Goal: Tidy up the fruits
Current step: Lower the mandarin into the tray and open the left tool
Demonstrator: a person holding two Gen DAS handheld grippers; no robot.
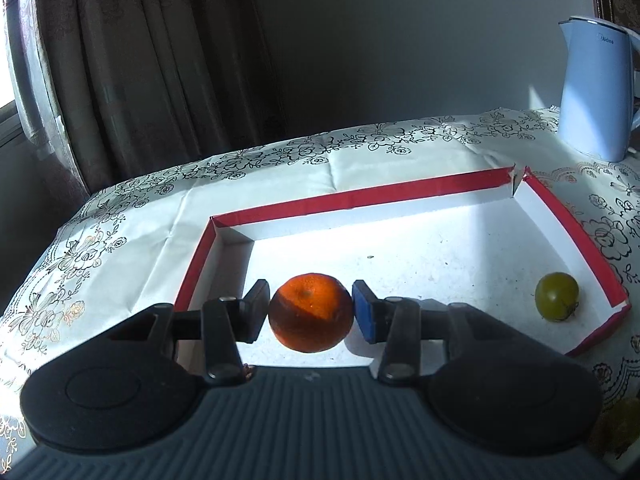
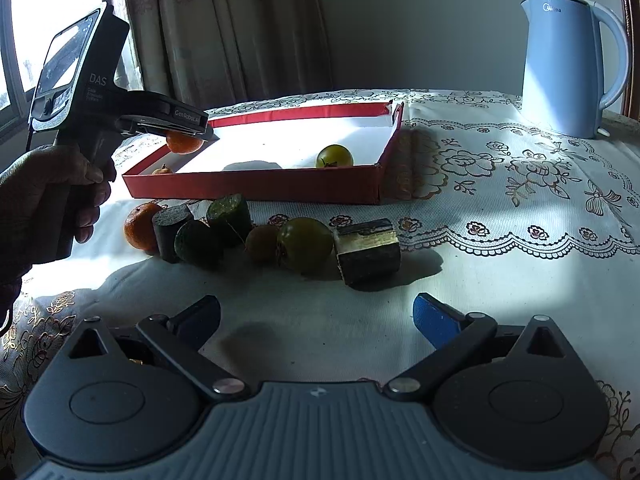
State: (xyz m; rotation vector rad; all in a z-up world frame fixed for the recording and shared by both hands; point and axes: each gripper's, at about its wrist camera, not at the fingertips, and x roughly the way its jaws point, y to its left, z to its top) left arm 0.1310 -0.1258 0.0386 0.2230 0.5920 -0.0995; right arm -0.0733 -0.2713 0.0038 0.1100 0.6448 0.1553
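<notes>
Left wrist view: left gripper (image 1: 311,312) pinches a tangerine (image 1: 311,312) between its pads, low centre of frame, above the white floor of the red-rimmed box (image 1: 360,196).
Box edges: low walls all round; far right corner split open; near wall sits under the tool body.
Box room: floor mostly bare; one green fruit (image 1: 557,297) rests near the right wall, well apart from the tangerine.
Right wrist view: right gripper (image 2: 316,320) spread wide, nothing between the fingers, over bare tablecloth (image 2: 500,280) at lower centre.
Row ahead: second tangerine (image 2: 140,226), dark cylinder pieces (image 2: 218,226), a small brown fruit (image 2: 262,242), a green fruit, a cut block (image 2: 368,252), all just in front of the box's near wall, mid frame.
Left hand (image 2: 52,196): grips the other tool's handle, left edge.
Kettle (image 2: 572,64): pale blue, upper right, well apart from the box.
Curtain (image 2: 224,28): behind the table.
</notes>
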